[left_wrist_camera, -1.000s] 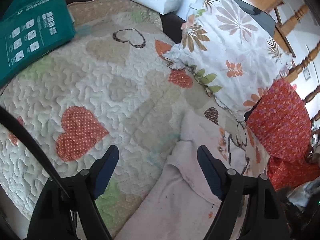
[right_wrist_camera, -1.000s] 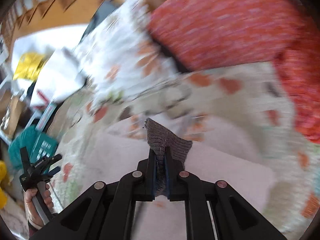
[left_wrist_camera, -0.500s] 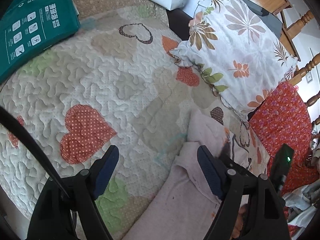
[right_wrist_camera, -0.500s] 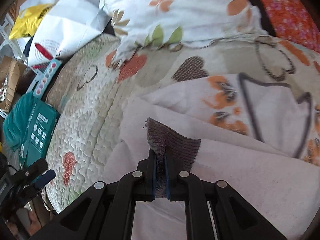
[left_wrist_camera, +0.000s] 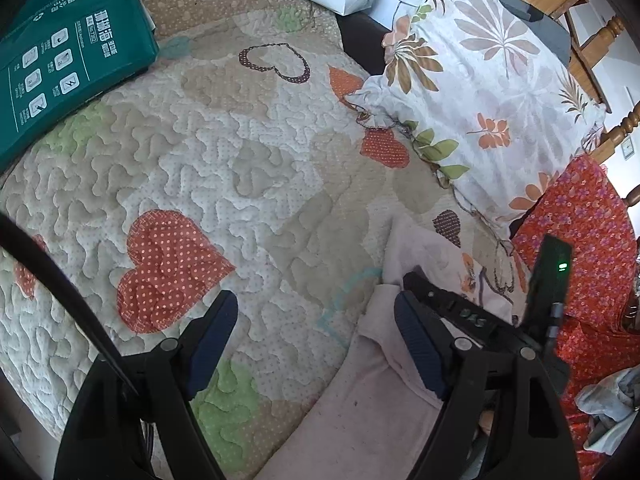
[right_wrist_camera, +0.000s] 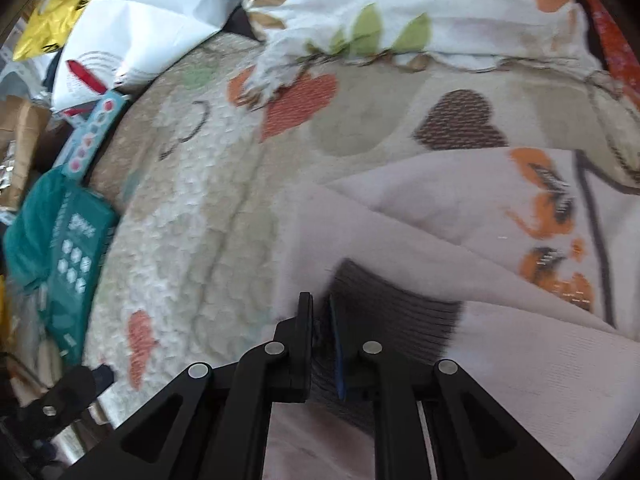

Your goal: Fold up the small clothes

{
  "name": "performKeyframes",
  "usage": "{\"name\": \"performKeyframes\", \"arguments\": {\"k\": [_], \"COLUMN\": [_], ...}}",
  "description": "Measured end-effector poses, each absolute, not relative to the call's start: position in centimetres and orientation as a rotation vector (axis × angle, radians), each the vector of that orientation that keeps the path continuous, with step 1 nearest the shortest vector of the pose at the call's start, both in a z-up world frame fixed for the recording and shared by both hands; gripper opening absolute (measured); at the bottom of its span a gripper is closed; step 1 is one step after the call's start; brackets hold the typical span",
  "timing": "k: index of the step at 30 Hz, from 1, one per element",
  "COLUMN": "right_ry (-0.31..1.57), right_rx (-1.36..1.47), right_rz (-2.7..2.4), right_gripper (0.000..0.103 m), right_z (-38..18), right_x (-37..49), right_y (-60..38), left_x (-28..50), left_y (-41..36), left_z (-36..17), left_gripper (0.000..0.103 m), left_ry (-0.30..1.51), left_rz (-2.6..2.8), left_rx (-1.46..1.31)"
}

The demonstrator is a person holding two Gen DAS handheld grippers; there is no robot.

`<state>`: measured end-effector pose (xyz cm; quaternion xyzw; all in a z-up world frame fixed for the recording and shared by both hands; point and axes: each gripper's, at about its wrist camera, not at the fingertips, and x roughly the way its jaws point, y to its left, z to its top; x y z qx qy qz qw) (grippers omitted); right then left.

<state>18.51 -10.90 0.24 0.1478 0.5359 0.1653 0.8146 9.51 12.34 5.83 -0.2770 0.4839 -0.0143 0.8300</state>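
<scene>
Fold partly done: pale pink garment lies on the heart-print quilt, one layer doubled over the printed part. Right gripper pinches its brown ribbed cuff; left gripper hovers spread wide, empty, at the garment's left edge. Remaining folds and smoothing look undone.

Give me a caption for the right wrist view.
Right gripper shut on the grey ribbed cuff of a pale pink garment lying on a heart-patterned quilt.

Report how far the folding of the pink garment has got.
Done: one layer of the pink garment lies doubled over itself. In hand: the right gripper pinches its grey ribbed cuff. Left: the left gripper is open, holding nothing; the garment isn't a neat bundle yet.
</scene>
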Motion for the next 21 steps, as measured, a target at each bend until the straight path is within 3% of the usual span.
{"name": "performKeyframes", "arguments": {"k": [2,6,17,21], "right_ry": [1.129,1.079,1.044,1.049], "right_rx": [0.346,0.357,0.338,0.348], "right_rz": [0.391,0.382,0.059,-0.079], "right_gripper": [0.011,0.030,0.031,0.037], "right_z": [1.2,3.7,6.4,5.6], "right_x": [18.2,16.6,4.6,0.7], "right_y": [-11.3,-14.2,-33.3,-38.4], "left_x": [9.7,9.9,10.2,10.2], "left_y": [12.2,11.6,8.2,6.7], "left_z": [5.6,5.3,3.8,3.4], "left_gripper": [0.079,0.079,0.079,0.079], "left_ry": [1.030,1.040,1.087,1.092], "left_rz": [-0.026,-0.027,-0.049,-0.053], "left_rx": [-0.582,-0.566,-0.466,-0.442]}}
